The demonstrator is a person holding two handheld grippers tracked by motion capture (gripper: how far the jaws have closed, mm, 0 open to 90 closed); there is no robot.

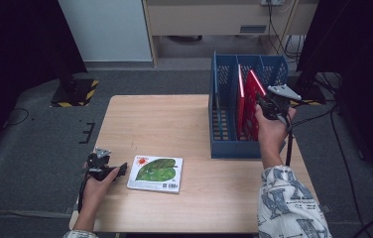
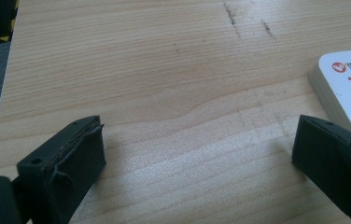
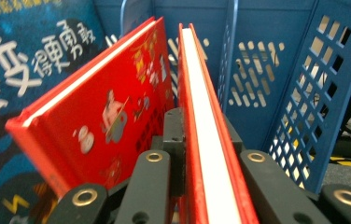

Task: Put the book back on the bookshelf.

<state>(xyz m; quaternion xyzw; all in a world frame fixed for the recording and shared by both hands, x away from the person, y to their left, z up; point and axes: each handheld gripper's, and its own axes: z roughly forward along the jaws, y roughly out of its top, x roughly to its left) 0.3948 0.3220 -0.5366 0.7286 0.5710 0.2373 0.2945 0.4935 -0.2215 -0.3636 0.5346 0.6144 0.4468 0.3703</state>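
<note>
Right hand-held gripper clamps red book in blue basket.

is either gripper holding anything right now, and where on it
The right gripper is shut on a red book in the blue basket, clamping its page edge. The left gripper is open over the table, holding nothing.

I have open table across the left and middle; the blue basket blocks the right edge, its red books packed tight.
</note>
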